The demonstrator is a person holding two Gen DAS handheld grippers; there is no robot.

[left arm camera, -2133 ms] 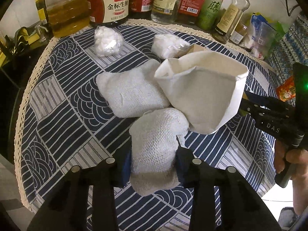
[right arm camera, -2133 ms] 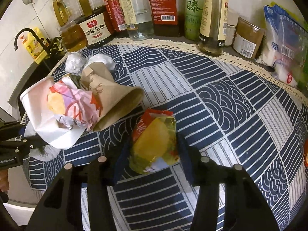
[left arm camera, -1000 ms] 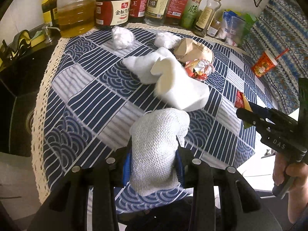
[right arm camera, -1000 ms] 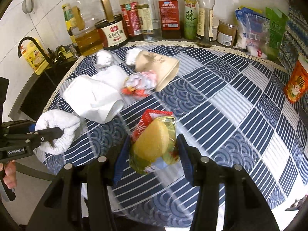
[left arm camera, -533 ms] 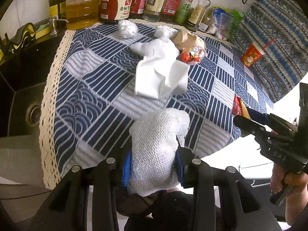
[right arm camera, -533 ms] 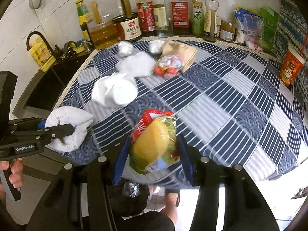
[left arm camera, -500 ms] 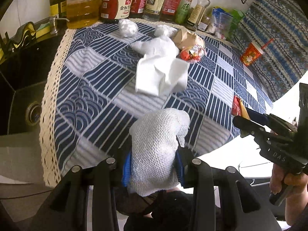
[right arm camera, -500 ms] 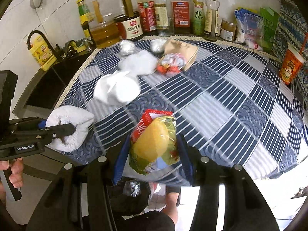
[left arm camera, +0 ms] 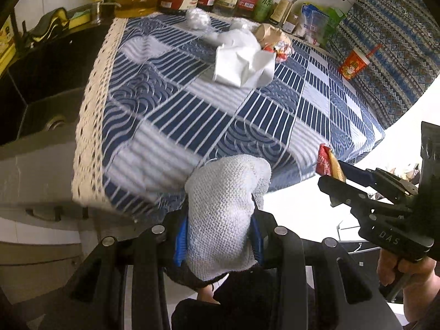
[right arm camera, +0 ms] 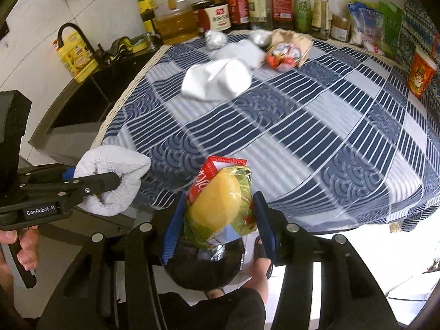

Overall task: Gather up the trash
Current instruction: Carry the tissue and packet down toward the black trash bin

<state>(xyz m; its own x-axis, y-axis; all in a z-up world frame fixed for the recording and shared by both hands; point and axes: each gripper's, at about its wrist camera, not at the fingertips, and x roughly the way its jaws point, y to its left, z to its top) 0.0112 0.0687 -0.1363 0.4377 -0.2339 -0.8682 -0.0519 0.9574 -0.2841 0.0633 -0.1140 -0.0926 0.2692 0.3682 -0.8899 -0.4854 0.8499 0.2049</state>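
While the left wrist view looked down, the left gripper [left arm camera: 220, 236] clamped a white cloth wad [left arm camera: 222, 214] off the surface's [left arm camera: 170, 126] near edge. On the right wrist view, the right gripper [right arm camera: 217, 220] squeezed a yellow snack packet [right arm camera: 220, 206] beyond that edge too.

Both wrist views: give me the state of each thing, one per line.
Left gripper: shut on the white cloth.
Right gripper: shut on the snack bag.
Paper bag: crumpled, lying on the table.
Red cup: upright.
Bottles: upright, capped.
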